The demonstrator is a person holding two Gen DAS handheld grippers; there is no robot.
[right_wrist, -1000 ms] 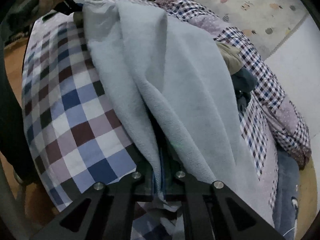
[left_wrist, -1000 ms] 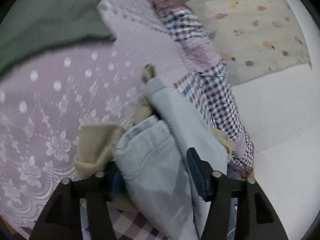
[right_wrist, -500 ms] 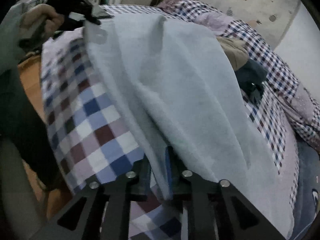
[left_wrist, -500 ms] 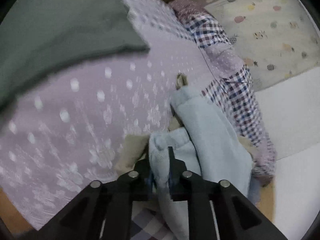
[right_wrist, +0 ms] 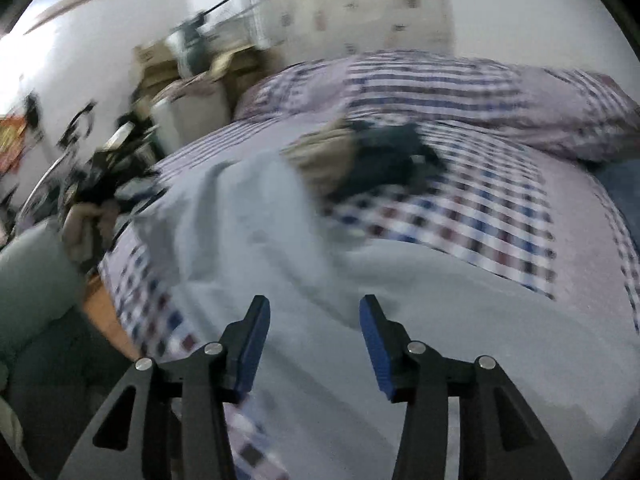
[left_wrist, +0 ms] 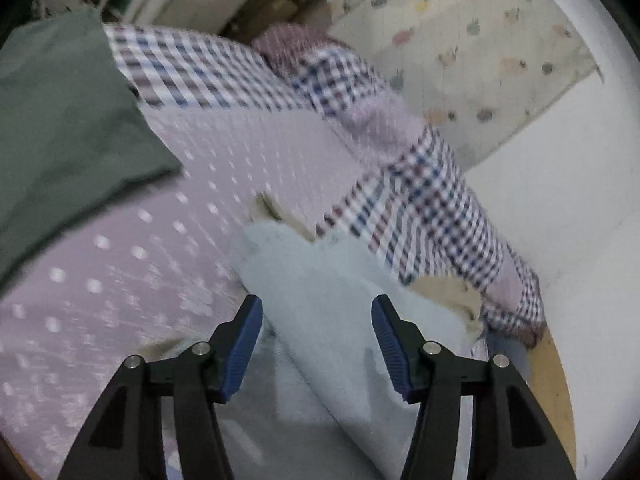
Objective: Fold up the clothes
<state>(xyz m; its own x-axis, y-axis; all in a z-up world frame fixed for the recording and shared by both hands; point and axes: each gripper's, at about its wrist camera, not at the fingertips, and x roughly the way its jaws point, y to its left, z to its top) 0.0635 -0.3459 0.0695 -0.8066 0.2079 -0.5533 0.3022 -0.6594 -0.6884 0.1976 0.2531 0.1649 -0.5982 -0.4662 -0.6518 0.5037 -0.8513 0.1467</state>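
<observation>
- We find the left tool (left_wrist: 317, 346) with its blue-padded fingers (left_wrist: 245, 350) spread wide, gripping nothing; the light blue garment (left_wrist: 320, 320) lies between and beneath them, but we cannot tell whether they touch it.
- We find the right tool (right_wrist: 313, 346) likewise spread apart and gripping nothing, poised over the same garment.
- In the right wrist view the light blue garment (right_wrist: 400, 320) lies across the near part of the bed, over the checked cover (right_wrist: 480, 208).
- Beyond its far edge sits a tan cloth (right_wrist: 320, 156) with a dark navy item (right_wrist: 388, 156) touching it.
- In the left wrist view a lilac dotted sheet (left_wrist: 160, 248) lies to the left of the garment, and a dark green cloth (left_wrist: 60, 132) fills the upper left.
- Both views are motion-blurred, so we cannot read the garment's finer folds.
</observation>
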